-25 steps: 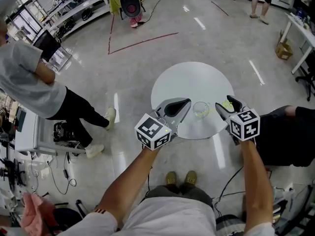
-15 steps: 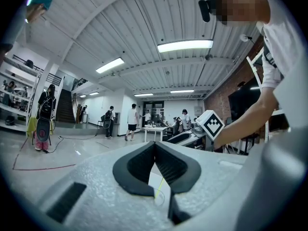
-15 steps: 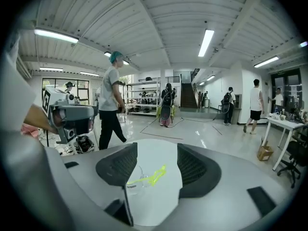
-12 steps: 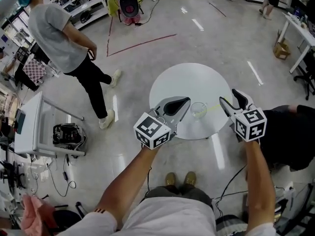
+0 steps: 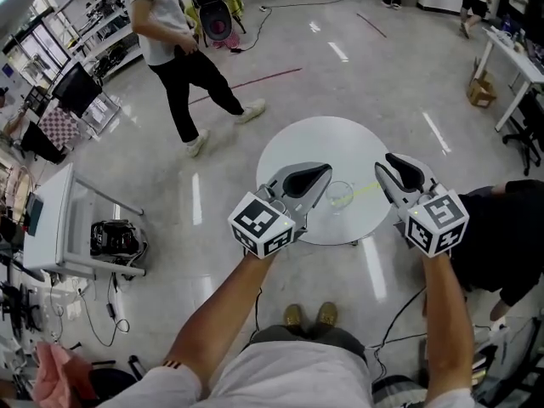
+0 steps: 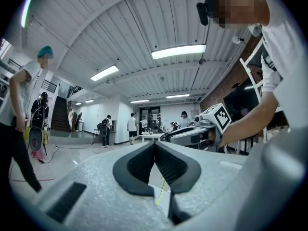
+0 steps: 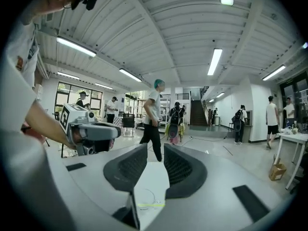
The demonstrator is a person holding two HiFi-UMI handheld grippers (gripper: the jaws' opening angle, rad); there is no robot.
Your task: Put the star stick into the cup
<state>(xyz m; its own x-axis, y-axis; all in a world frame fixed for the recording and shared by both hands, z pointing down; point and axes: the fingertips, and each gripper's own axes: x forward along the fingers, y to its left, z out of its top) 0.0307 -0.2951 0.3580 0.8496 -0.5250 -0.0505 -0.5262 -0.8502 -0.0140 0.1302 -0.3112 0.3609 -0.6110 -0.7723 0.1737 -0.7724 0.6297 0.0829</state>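
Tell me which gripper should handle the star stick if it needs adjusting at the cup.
Right. The right gripper, jaws apart, empty and just now closing partway, sits nearest the star stick, which runs from the cup toward it. The left gripper is shut.

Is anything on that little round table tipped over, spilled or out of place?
Nothing stands out. The clear cup stands upright on the round white table, and the yellow-green stick rests slanted with one end at the cup. Nothing looks spilled or broken.
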